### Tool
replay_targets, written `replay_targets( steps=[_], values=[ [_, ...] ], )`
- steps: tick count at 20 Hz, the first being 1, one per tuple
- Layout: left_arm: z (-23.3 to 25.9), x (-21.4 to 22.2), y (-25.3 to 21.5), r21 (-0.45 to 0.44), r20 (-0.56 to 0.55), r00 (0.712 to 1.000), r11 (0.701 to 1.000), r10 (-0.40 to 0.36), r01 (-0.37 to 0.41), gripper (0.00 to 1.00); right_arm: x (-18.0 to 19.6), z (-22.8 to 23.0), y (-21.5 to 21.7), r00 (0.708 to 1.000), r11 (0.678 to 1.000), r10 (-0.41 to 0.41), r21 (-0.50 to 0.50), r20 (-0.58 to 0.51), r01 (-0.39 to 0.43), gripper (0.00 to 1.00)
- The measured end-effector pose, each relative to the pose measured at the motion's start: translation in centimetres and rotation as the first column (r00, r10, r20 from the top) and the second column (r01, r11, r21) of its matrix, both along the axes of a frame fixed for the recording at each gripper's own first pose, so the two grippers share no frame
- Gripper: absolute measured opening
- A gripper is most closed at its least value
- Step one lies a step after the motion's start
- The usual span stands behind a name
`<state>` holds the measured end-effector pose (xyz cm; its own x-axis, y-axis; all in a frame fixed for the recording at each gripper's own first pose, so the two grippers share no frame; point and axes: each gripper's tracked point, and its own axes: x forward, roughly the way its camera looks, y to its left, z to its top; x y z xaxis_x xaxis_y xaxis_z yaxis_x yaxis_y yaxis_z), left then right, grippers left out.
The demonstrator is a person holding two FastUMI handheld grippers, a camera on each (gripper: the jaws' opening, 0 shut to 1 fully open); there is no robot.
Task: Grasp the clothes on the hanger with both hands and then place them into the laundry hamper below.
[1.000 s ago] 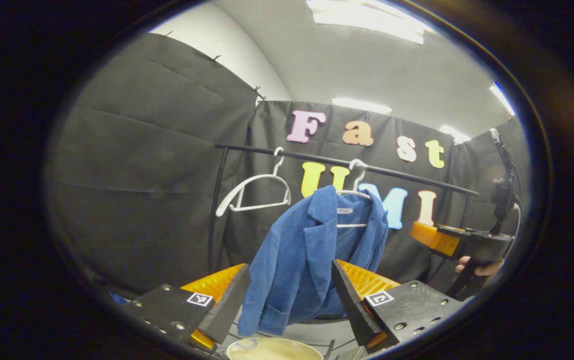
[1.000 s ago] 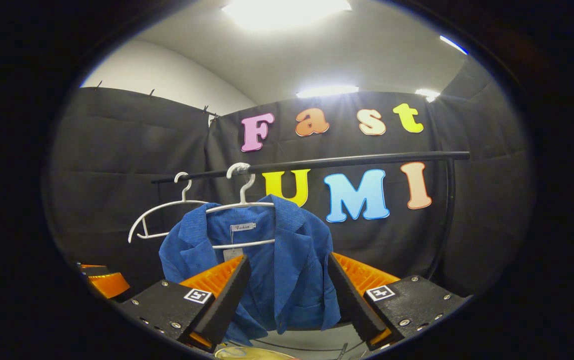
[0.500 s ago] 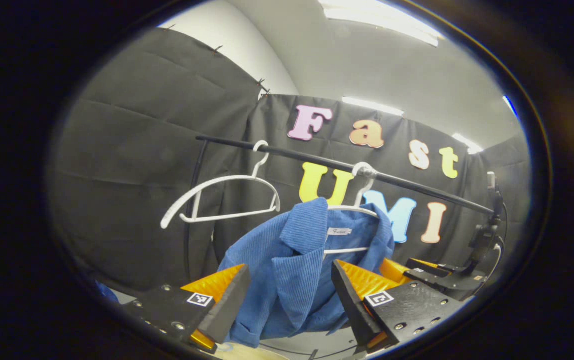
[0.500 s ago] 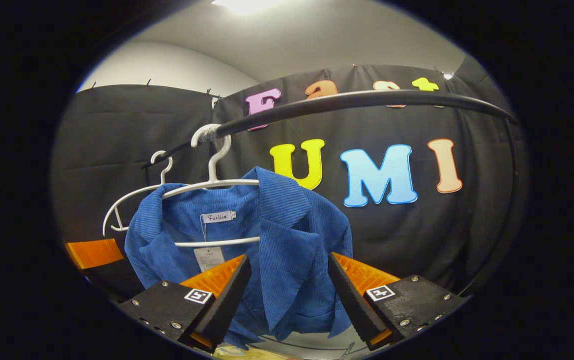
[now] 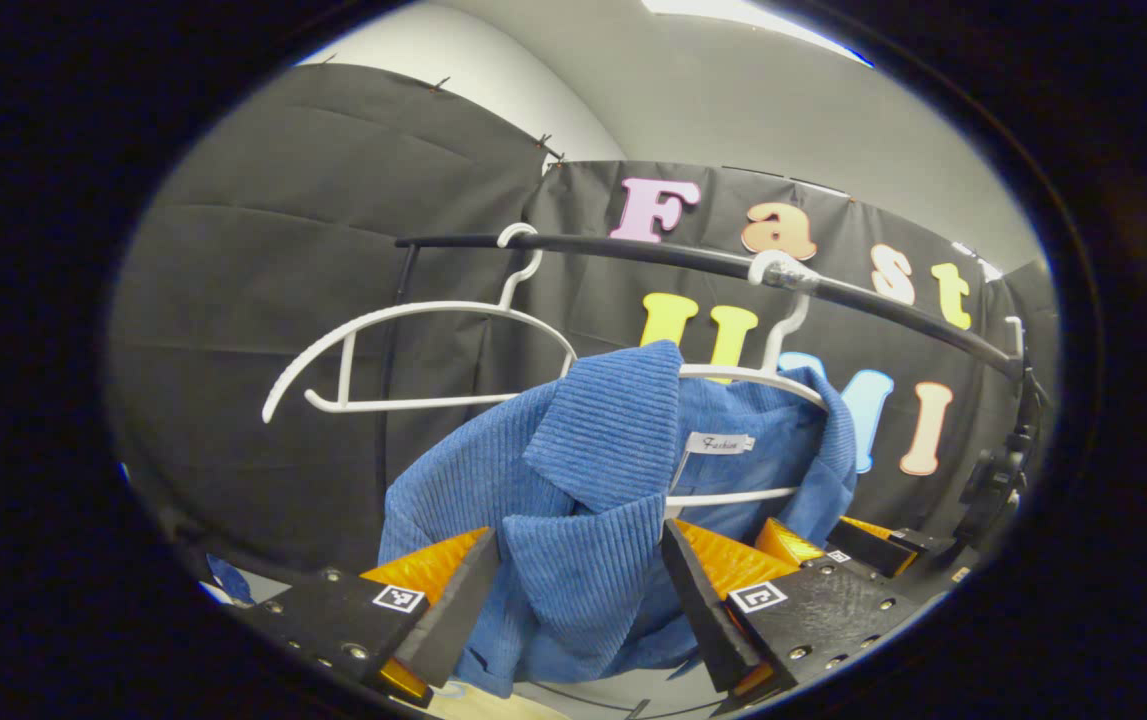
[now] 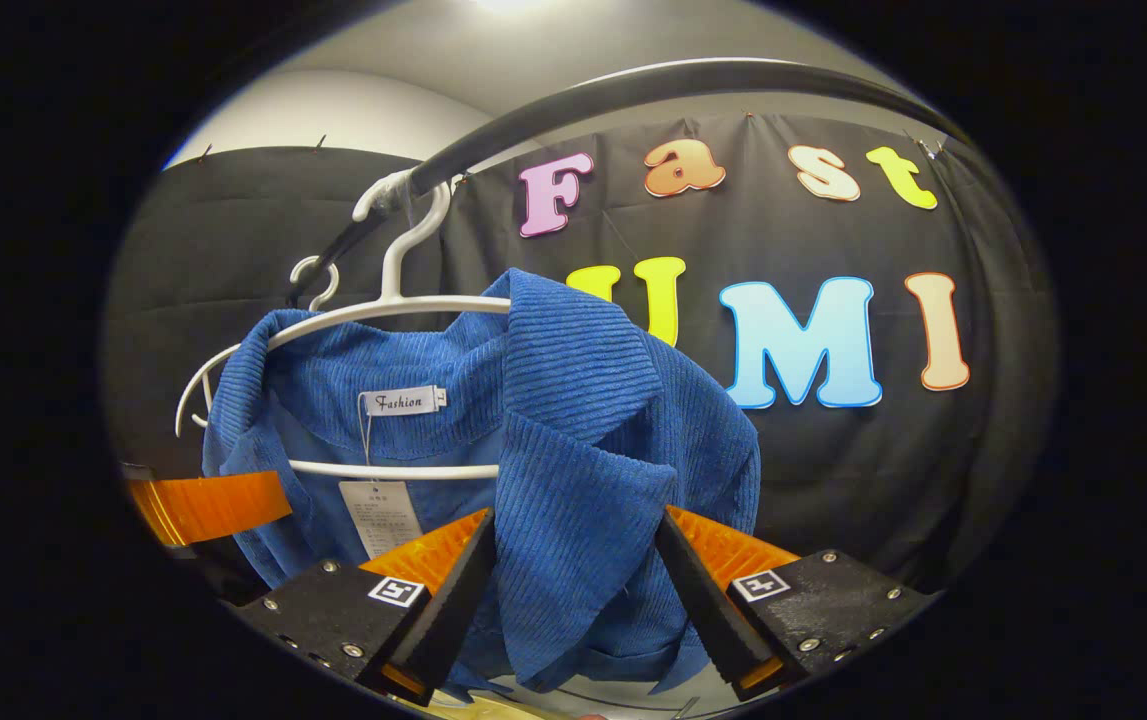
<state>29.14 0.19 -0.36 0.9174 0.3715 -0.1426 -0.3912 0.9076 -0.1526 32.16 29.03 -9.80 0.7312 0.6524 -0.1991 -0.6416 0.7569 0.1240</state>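
Jacket lapel (image 5: pixel 583 560) between spread gripper (image 5: pixel 578 610)

The blue jacket (image 6: pixel 573 470) hides the right arm of its white hanger (image 6: pixel 383 300) at frame centre. Its hem is cut off at the lower edge. The hang tag (image 6: pixel 380 515) print is illegible.

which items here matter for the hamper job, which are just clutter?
Job:
blue jacket
white hanger under it
left gripper, open
right gripper, open

Not part of it:
empty white hanger
black rail
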Motion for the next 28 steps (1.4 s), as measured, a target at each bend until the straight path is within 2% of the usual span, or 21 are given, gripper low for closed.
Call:
replay_targets(
  steps=[4,7,8,9,10,11,12,13,14,16,17,18,20,21,28],
  values=[
    [0.0,1.2,1.2,0.058,0.004,0.998,0.996,0.07,-0.07,0.97,1.0,-1.2,1.4,0.999,0.999,0.029,0.026,-0.017,-0.028,0.96],
    [0.1,1.3,1.2,0.066,0.011,0.997,0.995,0.072,-0.072,0.78,1.2,-1.7,1.8,0.998,0.998,0.05,0.049,-0.043,-0.048,0.9],
    [0.2,1.5,0.9,0.068,0.013,0.998,0.996,0.054,-0.055,0.72,1.2,-1.6,1.8,0.997,0.997,0.055,0.059,-0.05,-0.052,0.83],
    [0.1,1.6,0.2,0.073,0.018,0.999,0.997,0.037,-0.038,0.7,1.1,-1.5,1.9,0.997,0.996,0.059,0.068,-0.053,-0.055,0.75],
    [0.6,1.3,0.6,0.085,0.024,0.999,0.995,0.046,-0.048,0.5,1.1,-1.4,1.8,0.997,0.996,0.056,0.068,-0.051,-0.052,0.55],
    [0.6,1.0,1.4,0.087,0.031,0.997,0.994,0.071,-0.073,0.29,1.0,-1.4,1.7,0.998,0.997,0.05,0.062,-0.048,-0.047,0.4],
    [0.6,1.0,0.9,0.063,0.042,0.998,0.997,0.045,-0.047,0.08,0.9,-1.3,1.6,0.998,0.997,0.047,0.058,-0.044,-0.044,0.24],
    [0.6,0.9,0.4,0.038,0.049,0.999,0.999,0.012,-0.014,0.19,0.6,-1.0,1.8,0.998,0.997,0.055,0.061,-0.041,-0.052,0.16],
    [0.6,0.9,0.4,0.024,0.058,0.998,1.0,-0.014,0.013,0.13,0.0,-0.7,2.1,0.996,0.994,0.08,0.071,-0.039,-0.077,0.08],
    [0.5,0.5,0.6,-0.002,0.069,0.996,0.999,-0.047,0.047,0.07,-0.9,-0.4,2.3,0.992,0.989,0.121,0.091,-0.039,-0.117,0.01],
    [0.4,0.4,0.9,-0.005,0.066,0.997,0.999,-0.051,0.052,0.19,-0.9,-0.2,2.3,0.99,0.987,0.134,0.098,-0.037,-0.13,0.0],
    [0.6,0.2,0.9,-0.031,0.09,0.994,0.998,-0.055,0.058,0.07,-0.8,-0.2,2.2,0.989,0.986,0.14,0.094,-0.036,-0.137,0.0],
    [0.2,0.6,0.7,-0.056,0.096,0.993,0.996,-0.069,0.074,0.07,-0.5,-0.1,1.6,0.991,0.988,0.132,0.086,-0.026,-0.129,0.0],
    [0.3,0.3,0.7,-0.053,0.105,0.992,0.995,-0.073,0.079,0.01,-0.6,0.1,1.7,0.991,0.988,0.132,0.085,-0.023,-0.129,0.0],
    [2.2,-1.7,0.2,-0.035,0.15,0.986,0.996,-0.077,0.083,0.01,0.2,1.2,0.3,0.996,0.991,0.088,0.095,0.022,-0.09,0.0]
  ],
)
